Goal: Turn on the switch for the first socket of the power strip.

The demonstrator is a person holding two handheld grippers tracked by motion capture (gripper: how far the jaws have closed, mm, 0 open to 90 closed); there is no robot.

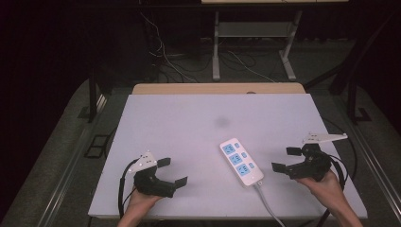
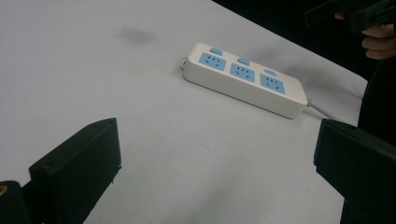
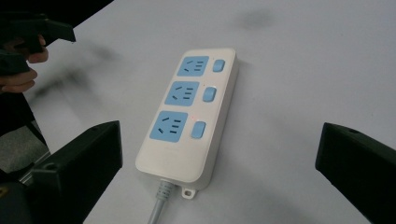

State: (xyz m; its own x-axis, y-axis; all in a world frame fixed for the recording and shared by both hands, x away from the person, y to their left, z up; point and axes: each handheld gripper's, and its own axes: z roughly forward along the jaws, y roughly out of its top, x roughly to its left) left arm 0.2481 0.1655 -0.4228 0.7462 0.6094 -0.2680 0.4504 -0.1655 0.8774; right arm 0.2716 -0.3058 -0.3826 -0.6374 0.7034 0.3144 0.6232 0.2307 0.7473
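The strip looks like smooth, slightly glossy white plastic with matt blue sockets. Table top is a matt, pale sheet, wood edge at the back. Gripper jaws are matt black plastic.

A white table with a faint dark smudge — tangled cables on the floor behind.

Both grippers are black, with blocky square-ended jaws. The left gripper and the right gripper each carry a pale grey three-cornered plate and trail a black cable. Forearms look bare, sleeves apparently absent.
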